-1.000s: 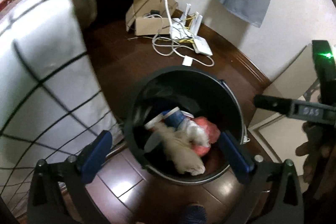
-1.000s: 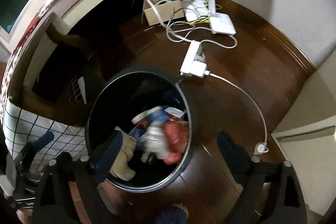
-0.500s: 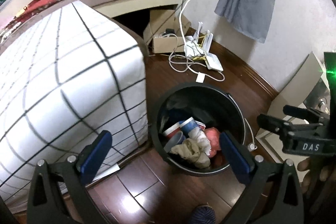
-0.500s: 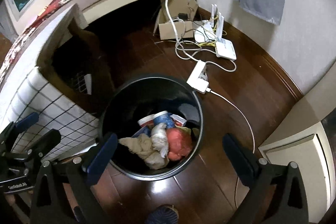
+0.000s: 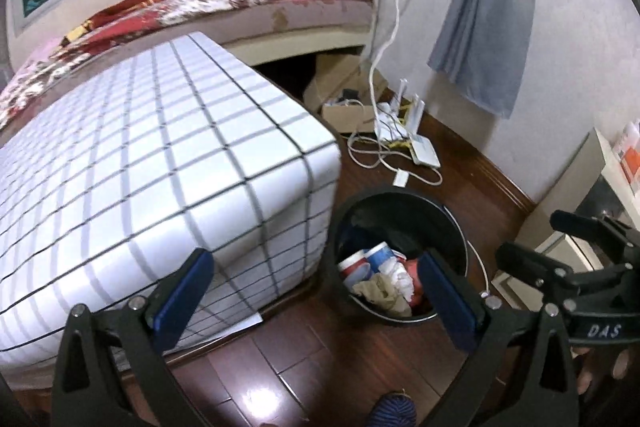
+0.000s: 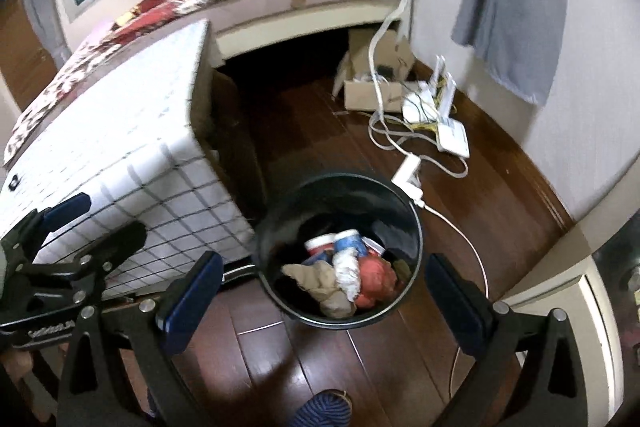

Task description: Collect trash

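Hovering released, both empty claws (image 5: pixel 320 291) (image 6: pixel 324 291) frame the trash-filled bin (image 6: pixel 280 223) below.

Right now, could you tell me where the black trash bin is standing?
In the right wrist view, the black trash bin stands centre frame on the wooden floor, beside the checked mattress corner.

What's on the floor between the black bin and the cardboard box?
In the right wrist view: white cables and a white plug block by the bin; box.
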Demonstrator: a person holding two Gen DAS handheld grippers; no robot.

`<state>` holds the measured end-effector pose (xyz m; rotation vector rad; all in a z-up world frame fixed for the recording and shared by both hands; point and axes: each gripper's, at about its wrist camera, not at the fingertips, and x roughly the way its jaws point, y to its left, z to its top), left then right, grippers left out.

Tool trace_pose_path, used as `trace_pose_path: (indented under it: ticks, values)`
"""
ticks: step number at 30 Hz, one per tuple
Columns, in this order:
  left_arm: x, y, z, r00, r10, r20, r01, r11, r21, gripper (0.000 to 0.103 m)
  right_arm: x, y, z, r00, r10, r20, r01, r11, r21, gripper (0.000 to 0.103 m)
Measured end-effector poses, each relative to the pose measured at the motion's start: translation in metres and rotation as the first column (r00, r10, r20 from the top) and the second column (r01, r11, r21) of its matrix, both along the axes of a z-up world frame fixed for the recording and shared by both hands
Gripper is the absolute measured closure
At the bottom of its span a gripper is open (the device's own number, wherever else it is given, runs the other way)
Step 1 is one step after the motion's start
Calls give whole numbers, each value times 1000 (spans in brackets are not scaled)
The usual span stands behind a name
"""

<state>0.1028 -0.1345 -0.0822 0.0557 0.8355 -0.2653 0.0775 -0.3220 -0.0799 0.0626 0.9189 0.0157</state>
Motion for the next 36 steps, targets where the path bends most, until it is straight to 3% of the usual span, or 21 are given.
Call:
trace_pose_path:
  ticks: [11,24,29,36]
  values:
    - [-45,39,54,991,62,122,-64,998,13,1,-45,41,67,990,54,126,-51,998,-30,1]
    - [-98,61,117,957,102,273,-99,995,-25,1,-96,66,133,962,55,267,-37,997,-71,1]
    - [-111,65,128,944,111,312,-99,994,-53,1,-111,68,148,951,46,306,-24,997,-74,1]
    - [-111,68,124,947,111,303,-99,994,-55,1,-110,71,155,945,44,324,-19,997,-81,1]
